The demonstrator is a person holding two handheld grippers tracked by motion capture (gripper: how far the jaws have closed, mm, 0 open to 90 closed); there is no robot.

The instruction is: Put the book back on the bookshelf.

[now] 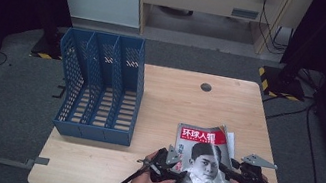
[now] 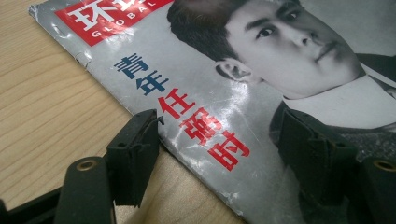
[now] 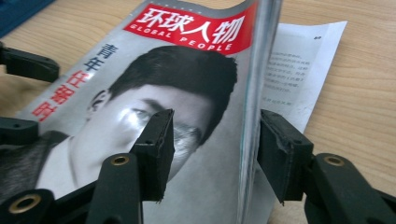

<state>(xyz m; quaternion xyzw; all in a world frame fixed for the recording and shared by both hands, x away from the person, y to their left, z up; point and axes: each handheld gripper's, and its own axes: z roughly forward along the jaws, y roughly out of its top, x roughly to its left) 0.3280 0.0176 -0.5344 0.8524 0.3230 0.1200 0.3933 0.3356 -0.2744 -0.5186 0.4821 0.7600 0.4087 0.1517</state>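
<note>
Glossy magazine [image 1: 206, 165] lies flat at the tabletop's [image 1: 175, 98] near right corner, loose page under it; left gripper [image 2: 219, 140] straddles its spine edge, jaws apart; right gripper [image 3: 212, 149] brackets the lifted right edge, unclamped; pickup step; next, pinch, then carry toward the blue file rack [image 1: 101, 85].

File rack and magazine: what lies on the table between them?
Nothing. In the high view, bare tabletop separates the blue file rack from the magazine; no other thing lies in that stretch.
</note>
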